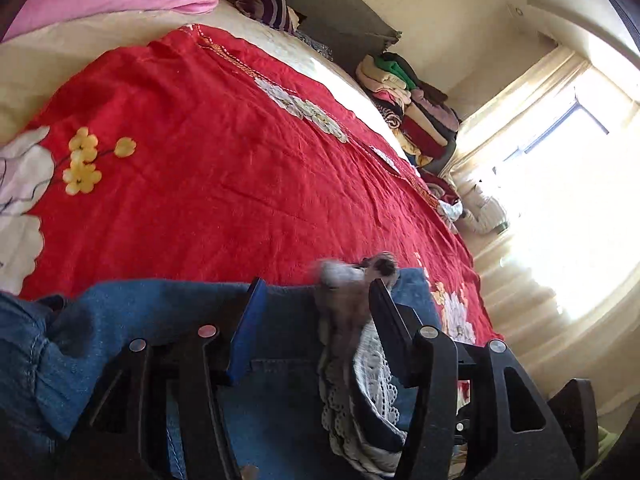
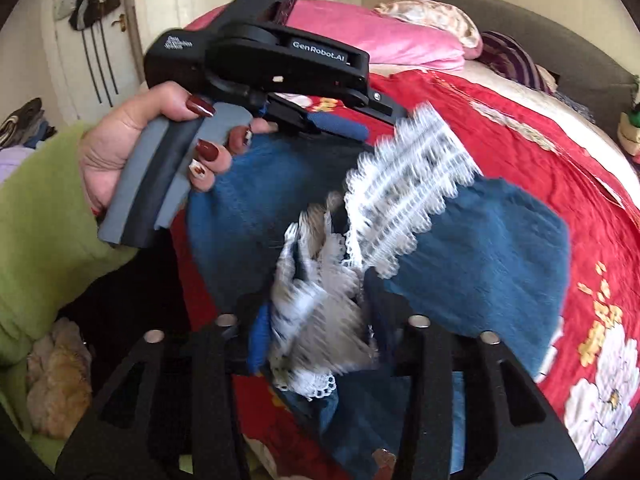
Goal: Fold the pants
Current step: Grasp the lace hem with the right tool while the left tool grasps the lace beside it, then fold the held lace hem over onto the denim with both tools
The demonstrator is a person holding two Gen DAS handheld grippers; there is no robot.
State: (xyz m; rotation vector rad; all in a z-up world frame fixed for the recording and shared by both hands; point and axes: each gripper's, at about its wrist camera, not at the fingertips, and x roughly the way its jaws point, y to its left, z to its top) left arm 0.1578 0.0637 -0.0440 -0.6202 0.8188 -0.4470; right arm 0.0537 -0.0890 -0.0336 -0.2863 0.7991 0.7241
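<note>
risk 1: both tools sit only half open w/ cloth in the gap, so the fold could flop open or land crooked if the denim slides out unevenly
risk 2: the lace could snag on a finger and drag the pants along when a tool pulls away, imo
left gripper [image 1: 316,292]: jaws roughly halfway apart, pads not pinching anything; denim lies under the gap, lace brushes the right-hand finger
right gripper [image 2: 316,304]: jaws approx halfway too; blurred lace + denim bunched between, can't tell if the pads actually bite
hand [image 2: 132,148]: wraps the left tool's grey grip
pants: blue denim pants [image 2: 500,248] w/ white scalloped lace trim [image 2: 408,184], bunched right under both tools at the bed's near edge
bed: red floral bedspread [image 1: 240,160], rest of it bare beyond the pants
</note>
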